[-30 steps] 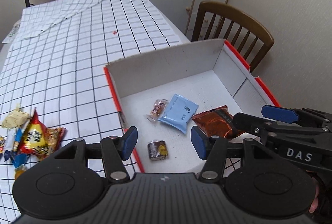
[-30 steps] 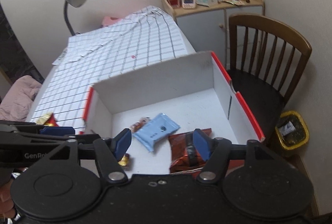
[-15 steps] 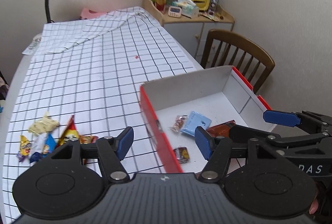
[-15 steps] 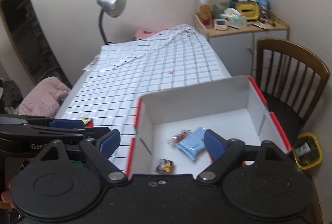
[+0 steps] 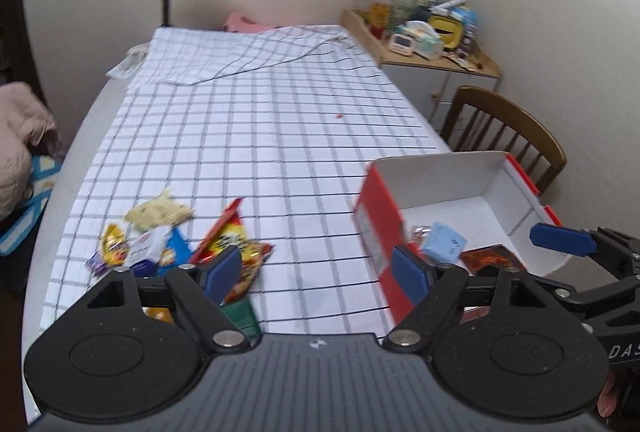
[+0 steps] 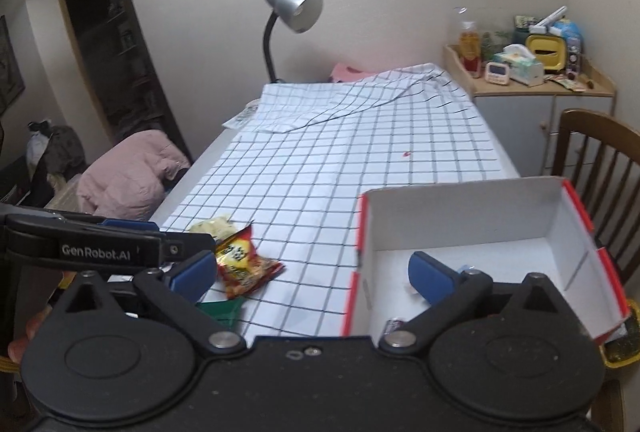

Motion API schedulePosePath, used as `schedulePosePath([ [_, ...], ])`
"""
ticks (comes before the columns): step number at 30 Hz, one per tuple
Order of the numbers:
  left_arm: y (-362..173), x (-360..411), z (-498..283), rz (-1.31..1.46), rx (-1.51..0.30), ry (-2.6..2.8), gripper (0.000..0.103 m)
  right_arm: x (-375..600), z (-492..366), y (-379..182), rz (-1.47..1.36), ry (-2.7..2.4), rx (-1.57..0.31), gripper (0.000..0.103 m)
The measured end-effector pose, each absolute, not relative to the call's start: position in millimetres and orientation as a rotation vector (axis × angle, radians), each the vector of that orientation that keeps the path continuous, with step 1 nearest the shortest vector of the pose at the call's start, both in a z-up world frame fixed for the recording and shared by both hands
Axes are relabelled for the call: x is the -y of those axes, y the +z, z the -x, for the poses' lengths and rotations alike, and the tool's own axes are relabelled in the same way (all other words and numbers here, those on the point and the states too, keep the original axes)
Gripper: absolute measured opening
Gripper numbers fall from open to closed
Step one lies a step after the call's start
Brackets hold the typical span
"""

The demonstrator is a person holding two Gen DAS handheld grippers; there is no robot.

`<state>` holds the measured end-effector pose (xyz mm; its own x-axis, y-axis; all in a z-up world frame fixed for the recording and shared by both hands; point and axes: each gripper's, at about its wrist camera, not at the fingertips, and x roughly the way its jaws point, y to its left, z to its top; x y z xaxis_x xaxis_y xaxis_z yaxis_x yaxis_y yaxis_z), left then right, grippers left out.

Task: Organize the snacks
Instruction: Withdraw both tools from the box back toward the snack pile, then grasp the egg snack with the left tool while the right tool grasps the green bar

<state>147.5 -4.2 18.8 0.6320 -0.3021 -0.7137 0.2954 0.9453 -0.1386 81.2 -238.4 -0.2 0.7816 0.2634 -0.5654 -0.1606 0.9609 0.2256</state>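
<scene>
Several snacks are already sitting in the red-and-white box (image 5: 516, 188): a pale blue packet (image 5: 444, 243), a dark orange-brown packet (image 5: 486, 259) just beside it, and at least one small wrapped sweet near the box's left wall. Most of the job is still waiting, I judge, because a loose pile (image 5: 160, 244) is lying on the checked cloth (image 5: 256, 136) at about nine o'clock from the box, with a red-and-yellow bag (image 5: 236, 252) nearest it and a green packet (image 5: 238, 312) closer to the camera. The left gripper (image 5: 316, 274) is hanging over the cloth between pile and box, its jaws having just been opening with nothing between them. The right gripper (image 6: 312, 272) is likewise standing wide and empty, its jaws having just been opening, at about three o'clock from the pile.
</scene>
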Motion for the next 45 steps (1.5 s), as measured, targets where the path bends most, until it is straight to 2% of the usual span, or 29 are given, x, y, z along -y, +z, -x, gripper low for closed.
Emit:
schedulePosePath([
  [7,-1.4,-50.6,-159.6,0.092,-0.865,-0.242,0.085,199.0,-90.1,-21.6,-0.142,0.284,-0.689,0.103],
  [17,-56.8,-103.0,-188.4,0.106,-0.985,-0.103,0.085,139.0,-112.7,-61.1,-0.063,0.361,-0.753,0.102],
  [27,-104.6,-119.3,-212.3,0.083,-1.062,-0.036,0.085,97.8,-143.3,-105.7,0.014,0.395,-0.835,0.102],
  [39,-137.1,-114.2,-230.7,0.077,-1.116,-0.019,0.085,65.0,-165.1,-147.9,0.07,0.383,-0.898,0.102],
  [45,-145.4,-115.7,-236.6,0.091,-1.137,-0.032,0.073,53.0,-169.8,-155.1,0.078,0.389,-0.906,0.102],
])
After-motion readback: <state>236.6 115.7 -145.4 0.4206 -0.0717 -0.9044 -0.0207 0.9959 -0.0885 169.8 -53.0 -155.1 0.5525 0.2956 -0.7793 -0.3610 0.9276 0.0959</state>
